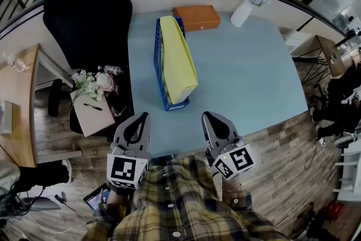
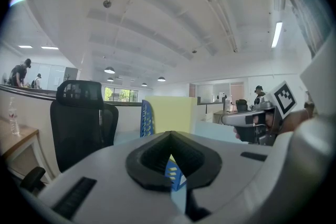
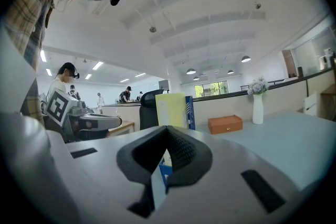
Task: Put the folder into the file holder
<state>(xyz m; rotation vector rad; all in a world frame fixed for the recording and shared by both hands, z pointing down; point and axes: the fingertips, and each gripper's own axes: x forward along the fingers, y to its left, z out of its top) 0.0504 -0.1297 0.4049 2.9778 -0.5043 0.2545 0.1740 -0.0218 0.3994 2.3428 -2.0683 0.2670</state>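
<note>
Yellow folder (image 1: 177, 59) stands on edge inside the blue file holder (image 1: 158, 65), leaning toward the holder's right side, its upper edge well above the blue wall. Holder sits near the middle of the pale blue table (image 1: 248, 82); an orange box (image 1: 197, 17) lies just behind it and a white vase (image 1: 241, 13) stands near the far right. Left gripper (image 1: 140, 117) and right gripper (image 1: 210, 116) hover at the table's near edge, well apart from the holder. Both have their jaws pressed together with nothing between them. Task reads as already done, judging by how things lie. Folder looks thin and light, likely to flex across its broad faces, and smooth enough to slide in a pinch. Best hold would be the exposed top edge near a corner. A firm pinch there should not harm it; a side pull might tip the holder.
</note>
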